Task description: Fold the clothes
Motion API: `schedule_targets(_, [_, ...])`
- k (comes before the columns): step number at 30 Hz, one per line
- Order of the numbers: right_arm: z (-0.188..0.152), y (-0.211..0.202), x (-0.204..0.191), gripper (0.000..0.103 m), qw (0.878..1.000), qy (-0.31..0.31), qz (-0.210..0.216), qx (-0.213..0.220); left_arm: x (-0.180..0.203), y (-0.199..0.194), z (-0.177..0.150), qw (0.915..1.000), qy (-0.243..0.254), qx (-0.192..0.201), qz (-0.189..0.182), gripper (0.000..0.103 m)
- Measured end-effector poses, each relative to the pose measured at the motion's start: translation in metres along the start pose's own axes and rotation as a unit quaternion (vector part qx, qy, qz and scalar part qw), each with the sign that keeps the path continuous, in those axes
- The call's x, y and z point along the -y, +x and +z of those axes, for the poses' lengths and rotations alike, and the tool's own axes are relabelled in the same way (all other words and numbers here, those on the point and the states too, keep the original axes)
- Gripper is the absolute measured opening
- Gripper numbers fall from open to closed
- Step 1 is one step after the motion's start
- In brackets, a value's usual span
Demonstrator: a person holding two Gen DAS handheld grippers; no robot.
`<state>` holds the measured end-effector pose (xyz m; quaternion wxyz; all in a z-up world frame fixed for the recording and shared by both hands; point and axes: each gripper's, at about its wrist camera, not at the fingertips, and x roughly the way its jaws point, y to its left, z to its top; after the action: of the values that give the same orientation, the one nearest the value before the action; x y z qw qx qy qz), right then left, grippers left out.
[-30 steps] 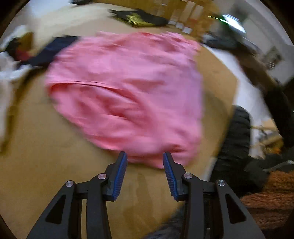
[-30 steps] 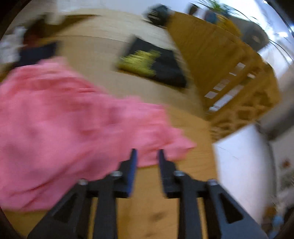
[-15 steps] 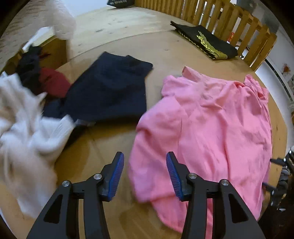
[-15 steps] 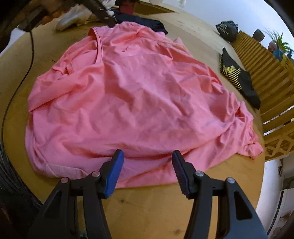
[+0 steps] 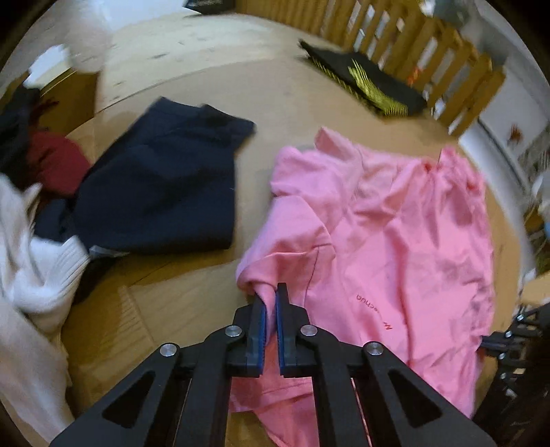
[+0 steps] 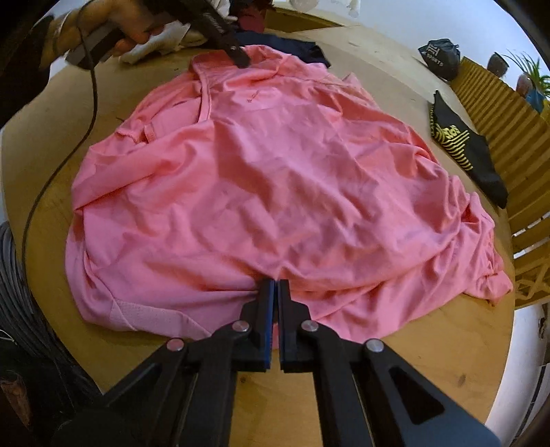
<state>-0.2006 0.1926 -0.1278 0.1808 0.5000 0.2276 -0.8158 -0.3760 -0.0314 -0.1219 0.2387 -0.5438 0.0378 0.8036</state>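
Your left gripper point(image 5: 271, 299) has its jaws closed on a bunched fold of the pink shirt point(image 5: 388, 240), at the shoulder end near the collar. From the right wrist view you can see that same gripper point(image 6: 240, 56) biting the far edge of the shirt point(image 6: 268, 178), with your hand point(image 6: 106, 24) wrapped around its handle and a cable trailing down from it across the wood.

Your right gripper point(image 6: 276, 292) is clamped on the near edge of the shirt, at the hem side; a pinch of fabric sits between the blue pads and the jaws are drawn almost together.

The shirt lies spread and wrinkled over the middle of the round wooden tabletop point(image 6: 429, 344), front side up with small lettering showing on the chest. One corner of it trails out toward the right edge of the tabletop.

Beside the shirt, on your left, a navy garment point(image 5: 161, 185) lies flat, close to it but apart. Past that sits a heap with a white knit point(image 5: 31, 261) and a dark red piece point(image 5: 55, 161). A black garment with a yellow print point(image 5: 364, 82) lies at the far side of the tabletop, well apart from the shirt, next to a wooden slatted fence point(image 5: 429, 44).
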Motion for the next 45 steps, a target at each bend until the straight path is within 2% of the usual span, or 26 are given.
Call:
schedule_targets(6, [-0.004, -0.014, 0.036, 0.002, 0.998, 0.040, -0.045, 0.008, -0.038, -0.028, -0.025, 0.9987, -0.047, 0.020, 0.006, 0.004])
schedule_targets(9, [-0.007, -0.020, 0.054, 0.002, 0.994, 0.040, -0.105, 0.013, -0.050, -0.039, -0.046, 0.9970, -0.071, 0.028, 0.004, 0.004])
schedule_targets(11, [-0.012, -0.022, 0.078, 0.002, 0.990, 0.065, -0.124, 0.008, -0.051, -0.048, -0.065, 0.9964, -0.080, 0.029, -0.001, 0.004])
schedule_targets(14, [-0.019, -0.025, 0.116, 0.002, 0.973, 0.096, -0.208, -0.001, -0.045, -0.061, -0.094, 0.9960, -0.085, 0.025, -0.014, 0.004])
schedule_targets(15, [-0.019, -0.026, 0.121, 0.002, 0.971, 0.103, -0.214, -0.006, -0.042, -0.064, -0.102, 0.9964, -0.081, 0.020, -0.016, 0.004])
schedule_targets(17, [-0.016, -0.031, 0.116, 0.003, 0.977, 0.113, -0.182, -0.018, -0.037, -0.066, -0.107, 0.9975, -0.070, 0.012, -0.002, 0.004])
schedule_targets(19, [-0.014, -0.037, 0.087, 0.017, 0.989, 0.099, -0.112, -0.010, -0.031, -0.068, -0.108, 0.9981, -0.061, 0.008, 0.011, 0.005])
schedule_targets(20, [-0.013, -0.038, 0.067, 0.037, 0.994, 0.084, -0.069, -0.008, -0.030, -0.069, -0.107, 0.9980, -0.062, 0.009, 0.012, 0.005])
schedule_targets(21, [-0.013, -0.039, 0.043, 0.051, 0.997, 0.070, -0.023, -0.004, -0.030, -0.070, -0.105, 0.9978, -0.064, 0.011, 0.011, 0.005])
schedule_targets(22, [-0.012, -0.039, 0.021, 0.052, 0.998, 0.056, 0.012, -0.004, -0.031, -0.071, -0.105, 0.9977, -0.066, 0.012, 0.011, 0.005])
schedule_targets(25, [-0.013, -0.031, -0.028, 0.052, 0.998, 0.020, 0.060, -0.022, -0.035, -0.074, -0.105, 0.9973, -0.071, 0.014, 0.010, 0.005])
schedule_targets(27, [-0.010, -0.023, -0.045, 0.052, 0.998, 0.006, 0.051, -0.027, -0.038, -0.074, -0.103, 0.9969, -0.076, 0.017, 0.004, 0.005])
schedule_targets(30, [-0.006, -0.013, -0.052, 0.052, 0.998, 0.018, 0.052, -0.039, -0.038, -0.075, -0.103, 0.9968, -0.078, 0.019, -0.001, 0.005])
schedule_targets(34, [-0.004, -0.003, -0.051, 0.052, 0.994, 0.046, 0.093, -0.046, -0.038, -0.078, -0.104, 0.9967, -0.077, 0.024, -0.006, 0.005])
schedule_targets(35, [-0.004, -0.003, -0.053, 0.049, 0.993, 0.047, 0.100, -0.040, -0.038, -0.078, -0.104, 0.9965, -0.079, 0.026, -0.008, 0.005])
schedule_targets(37, [-0.003, -0.003, -0.055, 0.011, 0.992, 0.047, 0.110, -0.029, -0.040, -0.077, -0.105, 0.9959, -0.084, 0.032, -0.013, 0.005])
schedule_targets(38, [-0.003, -0.003, -0.055, 0.005, 0.992, 0.046, 0.111, -0.024, -0.041, -0.077, -0.106, 0.9956, -0.086, 0.035, -0.016, 0.005])
schedule_targets(42, [-0.007, -0.019, -0.045, 0.005, 0.994, 0.050, 0.100, 0.012, -0.044, -0.088, -0.117, 0.9925, -0.104, 0.058, -0.029, 0.005])
schedule_targets(45, [-0.015, -0.050, -0.024, 0.005, 0.994, 0.065, 0.072, 0.048, -0.046, -0.106, -0.130, 0.9886, -0.118, 0.084, -0.042, 0.005])
